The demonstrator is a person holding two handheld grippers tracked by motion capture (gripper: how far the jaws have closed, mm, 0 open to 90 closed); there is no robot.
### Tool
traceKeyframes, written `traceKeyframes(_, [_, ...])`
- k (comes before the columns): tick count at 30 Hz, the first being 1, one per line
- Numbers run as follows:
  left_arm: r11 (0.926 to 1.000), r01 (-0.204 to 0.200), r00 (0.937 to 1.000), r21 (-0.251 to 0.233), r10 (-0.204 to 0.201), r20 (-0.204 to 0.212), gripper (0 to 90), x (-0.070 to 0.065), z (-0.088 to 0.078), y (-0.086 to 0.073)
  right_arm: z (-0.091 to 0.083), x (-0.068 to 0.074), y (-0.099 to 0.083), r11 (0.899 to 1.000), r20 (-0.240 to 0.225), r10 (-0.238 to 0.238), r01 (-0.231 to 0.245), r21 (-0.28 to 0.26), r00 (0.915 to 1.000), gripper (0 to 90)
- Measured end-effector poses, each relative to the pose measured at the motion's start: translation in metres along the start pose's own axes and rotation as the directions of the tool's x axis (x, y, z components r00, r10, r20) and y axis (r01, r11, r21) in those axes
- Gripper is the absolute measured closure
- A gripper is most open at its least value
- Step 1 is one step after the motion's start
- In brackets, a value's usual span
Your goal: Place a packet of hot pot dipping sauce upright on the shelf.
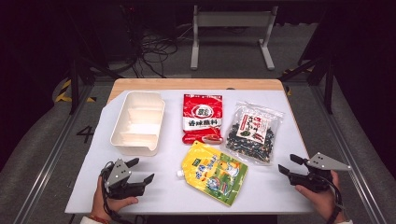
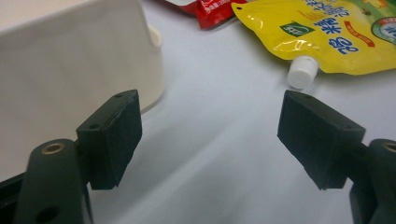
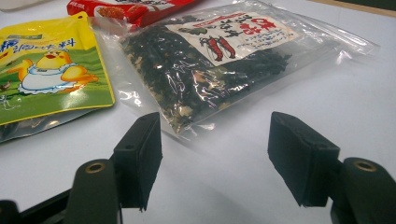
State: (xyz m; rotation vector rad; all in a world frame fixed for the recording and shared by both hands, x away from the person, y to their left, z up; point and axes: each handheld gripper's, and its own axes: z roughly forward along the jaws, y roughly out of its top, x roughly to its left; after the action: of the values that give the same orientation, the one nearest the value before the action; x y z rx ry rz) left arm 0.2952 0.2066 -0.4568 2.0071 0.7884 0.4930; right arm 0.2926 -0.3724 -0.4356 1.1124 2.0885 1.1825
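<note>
While the yellow spout pouch (image 1: 215, 171) is lying between them, the left gripper (image 1: 140, 171) and right gripper (image 1: 289, 164) are hovering released, grasping nothing.

A red sachet (image 1: 202, 118) with white lettering lies flat at the far middle of a white sheet (image 1: 275, 189). The sheet covers a wooden table (image 1: 196, 84), whose bare far edge shows. On the grey floor beyond, black cables (image 1: 154, 49) tangle at the left and a pale metal frame (image 1: 232, 21) stands in the middle. A painted figure 4 (image 1: 85, 134) marks the floor at the left.
</note>
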Motion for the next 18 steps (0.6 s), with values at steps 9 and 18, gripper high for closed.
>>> traceKeyframes(9, [1.0000,0.004,1.0000,-0.001,-0.004,0.009,26.1,0.000,-0.006,-0.006,0.003,0.002,0.005,1.000,-0.010,-0.001,0.001,-0.010,0.9999,37.8])
traceKeyframes(18, [0.9998,0.016,0.9999,0.015,-0.016,-0.002,26.7,-0.001,-0.018,-0.013,0.016,0.006,0.019,0.999,-0.056,-0.024,0.022,-0.027,0.9982,39.7])
